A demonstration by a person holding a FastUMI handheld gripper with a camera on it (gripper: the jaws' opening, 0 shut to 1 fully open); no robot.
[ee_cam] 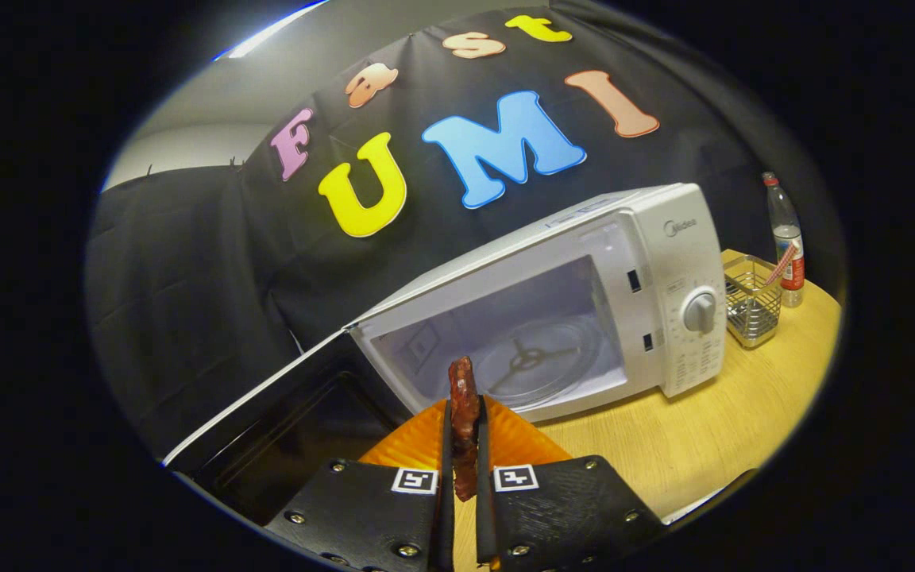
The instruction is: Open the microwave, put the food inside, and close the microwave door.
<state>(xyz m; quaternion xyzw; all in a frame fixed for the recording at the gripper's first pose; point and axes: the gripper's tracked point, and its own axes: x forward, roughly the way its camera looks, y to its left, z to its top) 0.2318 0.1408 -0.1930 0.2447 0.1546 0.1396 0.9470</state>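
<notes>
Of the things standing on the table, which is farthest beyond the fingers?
The bottle, upright past the wire basket and microwave; the hand-held gripper grips the food.

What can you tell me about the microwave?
The microwave is a white box with a smooth, shiny shell, standing on the wooden table. Its door hangs wide open, swung out to one side, with a dark window. Inside sits a round glass plate, bare. A round knob sits on the front panel. The gripper ahead of it has its jaws shut on a reddish piece of food.
</notes>
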